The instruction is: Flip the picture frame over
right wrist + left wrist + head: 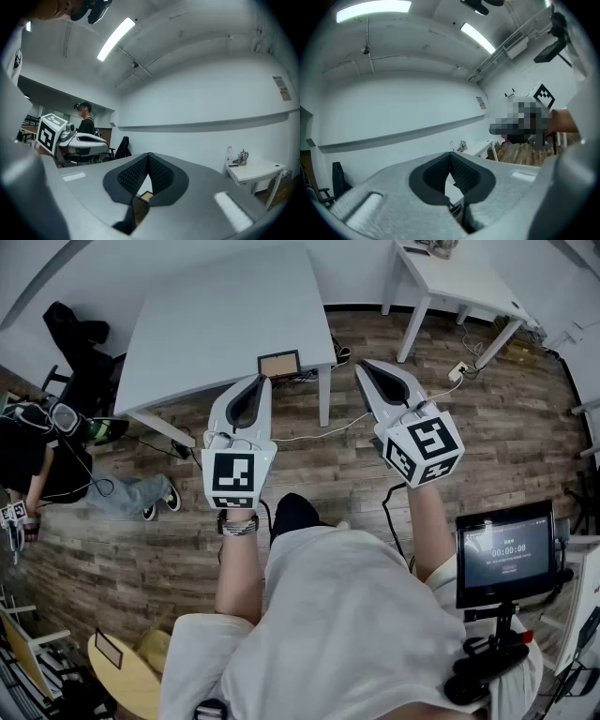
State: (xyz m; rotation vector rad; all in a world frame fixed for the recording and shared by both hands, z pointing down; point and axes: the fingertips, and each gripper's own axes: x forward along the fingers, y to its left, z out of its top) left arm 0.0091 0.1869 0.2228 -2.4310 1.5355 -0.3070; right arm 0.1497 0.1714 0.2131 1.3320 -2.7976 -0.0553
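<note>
While the picture frame (279, 365) lies on the grey table (225, 324), left gripper (260, 381) and right gripper (364, 366) hover closed

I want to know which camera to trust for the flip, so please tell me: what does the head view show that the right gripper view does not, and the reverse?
Only the head view: the whole top of the grey table, the wooden floor, a small screen, and the right gripper from outside.

Only the right gripper view: its own jaws from close up, shut together on nothing, and the ceiling light.

Both: the picture frame at the table's near edge, the left gripper and the white side table.
</note>
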